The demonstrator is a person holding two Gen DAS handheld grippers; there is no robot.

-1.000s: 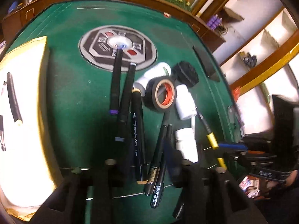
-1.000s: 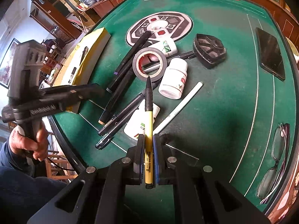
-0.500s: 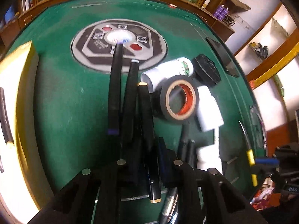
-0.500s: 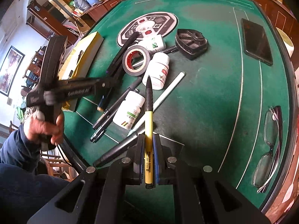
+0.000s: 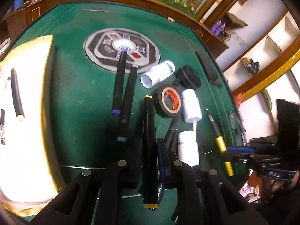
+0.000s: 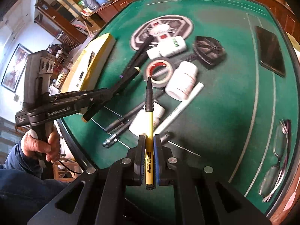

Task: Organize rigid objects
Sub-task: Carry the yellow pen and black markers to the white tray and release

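Observation:
My left gripper (image 5: pixel 149 144) is shut on a black marker with tan ends (image 5: pixel 149 123), held clear of the green table (image 5: pixel 75 103). From the right wrist view, that left gripper (image 6: pixel 112 91) carries the marker (image 6: pixel 129 78) slanted above the pile. My right gripper (image 6: pixel 149 138) is shut on a yellow and black pen (image 6: pixel 149 112) pointing forward. Two more black markers (image 5: pixel 118 86) (image 5: pixel 129 97) lie side by side on the felt. Beside them are a roll of black tape (image 5: pixel 169 101) and three white bottles (image 5: pixel 157 74) (image 5: pixel 191 105) (image 5: pixel 187 148).
A yellow-rimmed box (image 5: pixel 46 43) with pens in it sits at the table's left. A round grey mat (image 5: pixel 146 56) lies at the centre. A black ribbed disc (image 6: pixel 209 51), a white pen (image 6: pixel 180 106), a phone (image 6: pixel 271 50) and glasses (image 6: pixel 277 159) lie to the right. A person's hand (image 6: pixel 41 146) holds the left gripper.
My left gripper moved in over the markers, shut on the tan-ended black marker and raised it off the pile. The right gripper kept hold of the yellow pen.

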